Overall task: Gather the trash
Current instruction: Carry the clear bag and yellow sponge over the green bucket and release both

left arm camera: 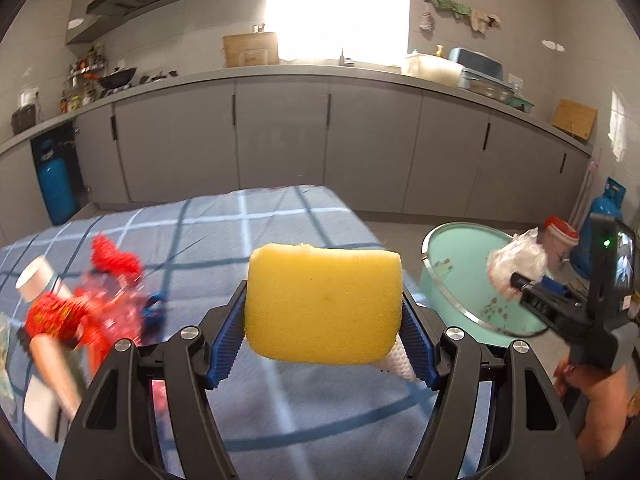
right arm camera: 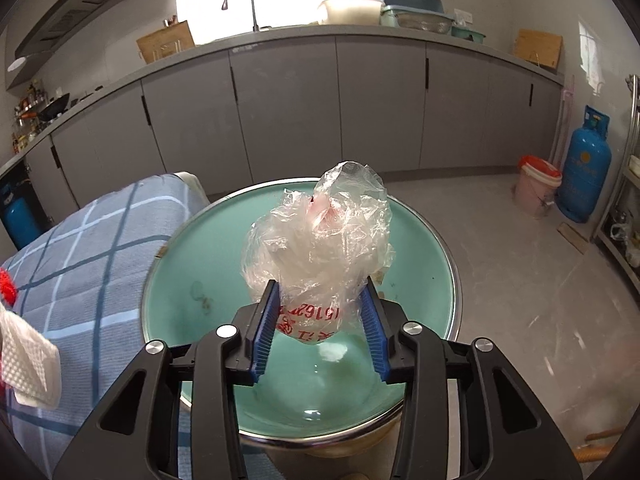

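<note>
My left gripper (left arm camera: 322,312) is shut on a yellow sponge (left arm camera: 323,302) and holds it above the blue checked tablecloth (left arm camera: 224,232). My right gripper (right arm camera: 320,312) is shut on a crumpled clear plastic bag (right arm camera: 320,240) with red print, held over a round teal bin (right arm camera: 192,276). In the left wrist view the right gripper (left arm camera: 516,280) with the bag (left arm camera: 516,260) is at the right, over the teal bin (left arm camera: 448,280). Red and patterned trash (left arm camera: 92,308) and a white paper roll (left arm camera: 36,280) lie blurred at the left of the table.
A white textured cloth (right arm camera: 28,364) lies on the table's near left. Grey kitchen cabinets (right arm camera: 288,108) run along the back. A blue gas cylinder (right arm camera: 584,168) and a pink bucket (right arm camera: 536,188) stand on the floor at the right. Another blue cylinder (left arm camera: 56,188) stands at the left.
</note>
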`<action>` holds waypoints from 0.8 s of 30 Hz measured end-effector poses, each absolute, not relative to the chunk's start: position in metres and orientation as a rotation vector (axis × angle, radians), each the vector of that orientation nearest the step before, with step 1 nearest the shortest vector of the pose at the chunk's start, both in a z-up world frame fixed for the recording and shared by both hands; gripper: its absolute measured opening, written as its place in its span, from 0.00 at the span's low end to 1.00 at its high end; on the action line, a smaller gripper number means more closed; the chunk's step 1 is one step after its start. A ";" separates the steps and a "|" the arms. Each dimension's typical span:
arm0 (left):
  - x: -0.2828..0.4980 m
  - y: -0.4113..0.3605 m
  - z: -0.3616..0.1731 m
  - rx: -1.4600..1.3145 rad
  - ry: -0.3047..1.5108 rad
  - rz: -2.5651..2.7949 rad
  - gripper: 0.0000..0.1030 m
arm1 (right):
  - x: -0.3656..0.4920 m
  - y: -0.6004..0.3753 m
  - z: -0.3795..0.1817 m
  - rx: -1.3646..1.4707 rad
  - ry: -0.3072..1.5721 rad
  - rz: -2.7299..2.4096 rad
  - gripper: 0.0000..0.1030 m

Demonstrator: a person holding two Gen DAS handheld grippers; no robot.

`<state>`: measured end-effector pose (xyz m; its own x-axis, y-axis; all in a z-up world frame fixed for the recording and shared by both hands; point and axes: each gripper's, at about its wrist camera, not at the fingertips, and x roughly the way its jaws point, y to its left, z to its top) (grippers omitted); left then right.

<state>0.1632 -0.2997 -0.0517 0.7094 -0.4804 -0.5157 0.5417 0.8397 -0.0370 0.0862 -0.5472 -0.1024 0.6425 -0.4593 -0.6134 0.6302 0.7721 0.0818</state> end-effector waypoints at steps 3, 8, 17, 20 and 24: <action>0.165 -0.335 -0.048 0.153 0.510 -0.604 0.67 | 0.084 -0.558 -0.107 0.346 0.610 -0.629 0.52; 0.168 -0.388 -0.042 0.152 0.491 -0.658 0.67 | 0.068 -0.562 -0.099 0.356 0.540 -0.681 0.69; 0.174 -0.479 -0.067 0.278 0.514 -0.709 0.69 | 0.034 -0.582 -0.083 0.459 0.396 -0.793 0.70; 0.175 -0.495 -0.082 0.355 0.543 -0.674 0.85 | 0.030 -0.586 -0.082 0.462 0.387 -0.811 0.70; 0.180 -0.477 -0.081 0.317 0.548 -0.645 0.95 | 0.027 -0.588 -0.084 0.476 0.393 -0.826 0.70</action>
